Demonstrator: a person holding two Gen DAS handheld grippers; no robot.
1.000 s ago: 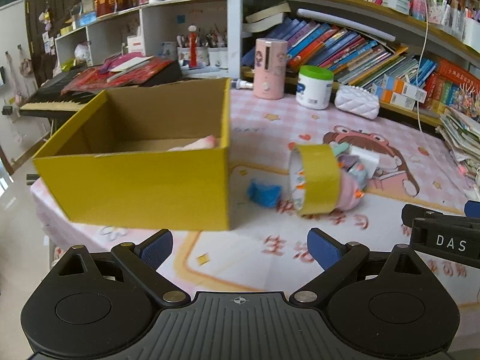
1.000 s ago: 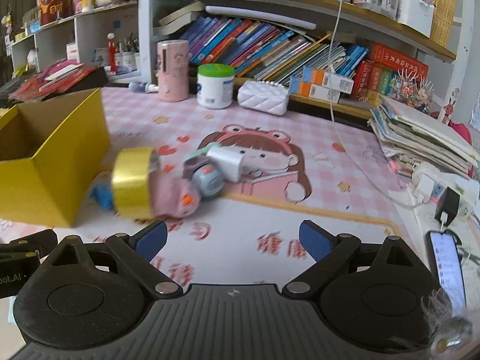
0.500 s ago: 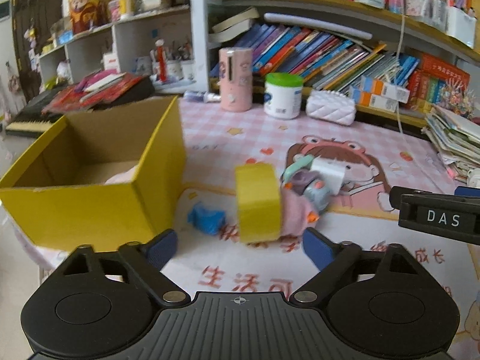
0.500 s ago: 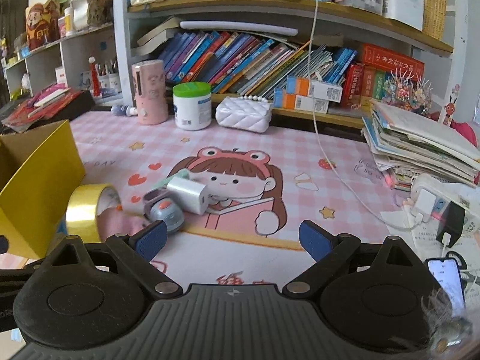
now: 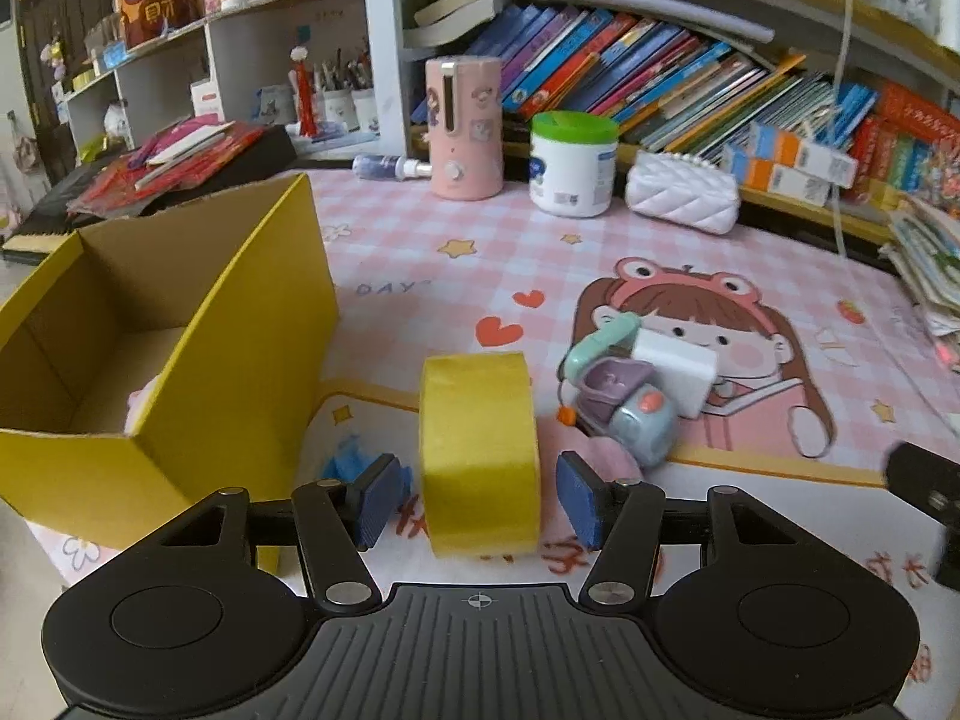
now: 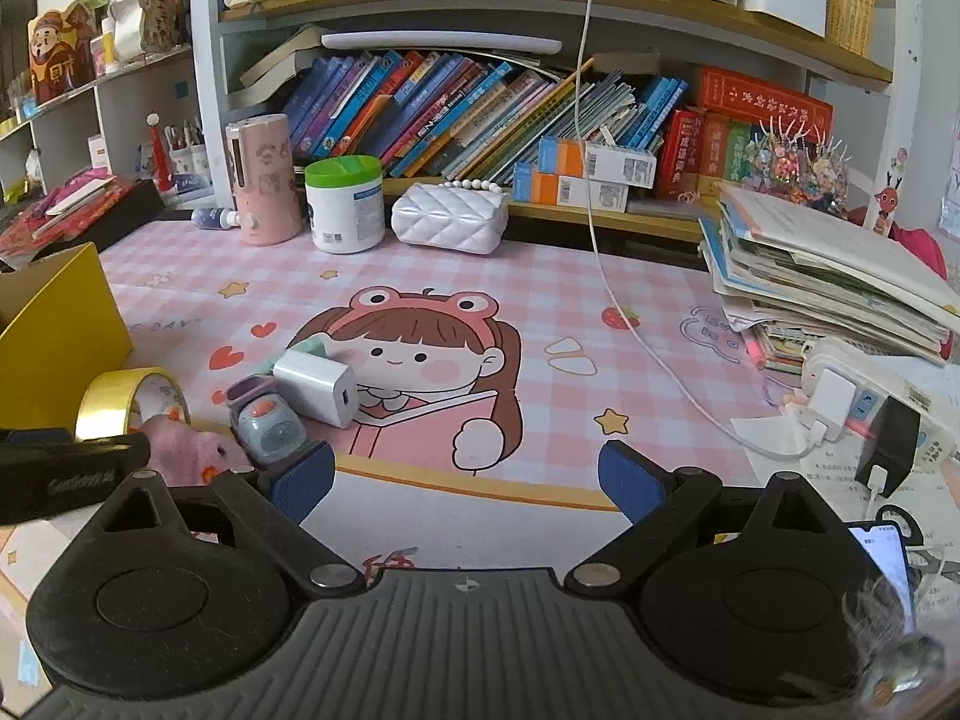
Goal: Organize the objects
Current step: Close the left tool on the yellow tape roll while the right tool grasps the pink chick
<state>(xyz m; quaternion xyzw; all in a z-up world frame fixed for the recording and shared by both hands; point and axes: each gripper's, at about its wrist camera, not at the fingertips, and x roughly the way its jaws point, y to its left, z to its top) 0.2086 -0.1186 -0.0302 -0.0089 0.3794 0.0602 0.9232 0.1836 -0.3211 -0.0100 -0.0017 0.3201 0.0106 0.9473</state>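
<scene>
Yellow tape roll (image 5: 479, 455): stands on edge on the surface (image 5: 420, 252), between the blue pads of the left hand-held gripper (image 5: 475, 501); jaws spread, gap each side, not touching roll. Blue item (image 5: 343, 463): just beyond left pad, partly hidden, type unclear. Pink soft toy (image 6: 180, 447): just behind roll, to its right. Grey-purple toy (image 5: 624, 405) w/ white charger block (image 5: 675, 372): ahead-right of roll, touching each other. Yellow cardboard box (image 5: 258, 324): ahead-left, open top, pink item inside, mostly hidden. Right hand-held gripper (image 6: 465, 474): jaws wide apart, nothing between, over bare surface right of the toys. Pink cylinder (image 5: 463, 127), green-lid tub (image 5: 573, 163), white quilted bag (image 5: 681, 199): far ahead, by bookshelf. Phone (image 6: 882, 564): near right edge, beside right unit.
</scene>
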